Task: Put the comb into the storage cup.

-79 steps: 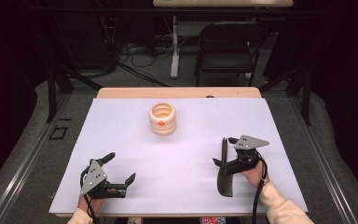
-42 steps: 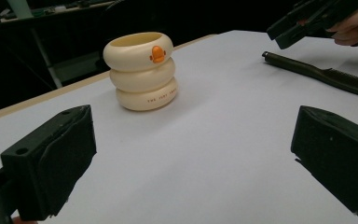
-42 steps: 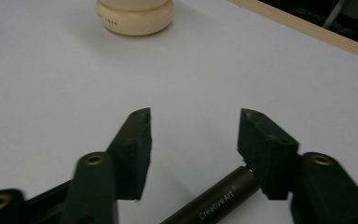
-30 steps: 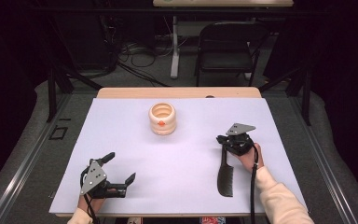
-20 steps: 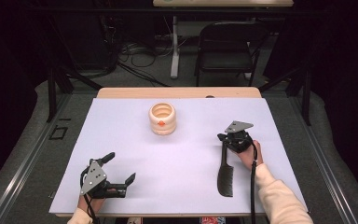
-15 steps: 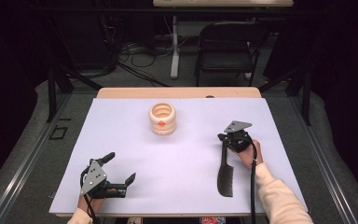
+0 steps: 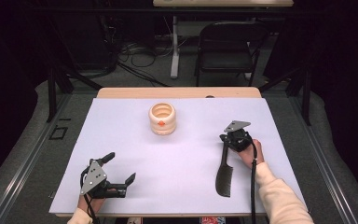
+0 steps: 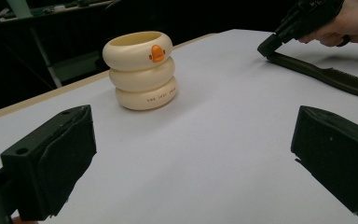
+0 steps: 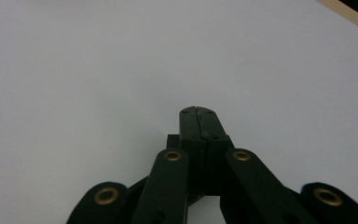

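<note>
The right gripper point(image 7: 224, 139), at right of centre in the high view, is clamped on the comb's point(image 7: 223, 175) handle for lifting. The left gripper point(image 7: 120, 172), lower left, rests released, facing the cream cup point(image 7: 162, 118) at upper centre.

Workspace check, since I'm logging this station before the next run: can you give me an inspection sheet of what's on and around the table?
Surface: white table top, wooden strip along the far edge.
Job's things: black comb lying flat at the right; cream ring-stacked cup with an orange mark, upright, far centre.
Clutter: nothing seen.
Grippers: right tongs shut on the comb's handle end; left tongs open, resting near the front left edge, holding nothing.
Cables: one black cable runs along the right sleeve; loose cables lie on the floor beyond the table.
Surroundings: dark folding chair and a table leg behind; grey floor either side.
</note>
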`<move>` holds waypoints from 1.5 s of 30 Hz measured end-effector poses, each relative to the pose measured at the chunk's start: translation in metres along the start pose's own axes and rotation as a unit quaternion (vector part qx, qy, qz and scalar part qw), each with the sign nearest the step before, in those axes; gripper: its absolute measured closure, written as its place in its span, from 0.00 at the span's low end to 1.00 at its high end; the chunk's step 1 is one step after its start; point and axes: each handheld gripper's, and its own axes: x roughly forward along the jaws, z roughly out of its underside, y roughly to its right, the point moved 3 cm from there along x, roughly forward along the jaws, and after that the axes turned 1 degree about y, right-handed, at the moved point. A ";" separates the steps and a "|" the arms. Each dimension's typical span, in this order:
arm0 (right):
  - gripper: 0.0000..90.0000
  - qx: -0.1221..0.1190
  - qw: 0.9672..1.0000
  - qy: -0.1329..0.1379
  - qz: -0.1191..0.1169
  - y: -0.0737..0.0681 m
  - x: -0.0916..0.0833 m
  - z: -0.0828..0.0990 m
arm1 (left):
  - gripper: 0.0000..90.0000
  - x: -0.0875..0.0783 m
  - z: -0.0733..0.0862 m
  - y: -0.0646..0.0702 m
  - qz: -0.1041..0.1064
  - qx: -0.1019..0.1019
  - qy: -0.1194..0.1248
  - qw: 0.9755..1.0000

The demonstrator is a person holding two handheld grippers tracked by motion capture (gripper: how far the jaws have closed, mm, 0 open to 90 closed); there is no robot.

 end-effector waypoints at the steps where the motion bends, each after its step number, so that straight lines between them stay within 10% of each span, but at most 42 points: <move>1: 1.00 0.001 1.000 -0.002 0.001 0.000 0.000 0.000 | 0.00 0.000 0.000 0.000 0.000 0.000 0.000 1.000; 45: 1.00 0.029 0.996 -0.082 0.025 0.010 -0.021 0.019 | 0.00 0.000 0.000 0.000 -0.002 0.003 0.000 1.000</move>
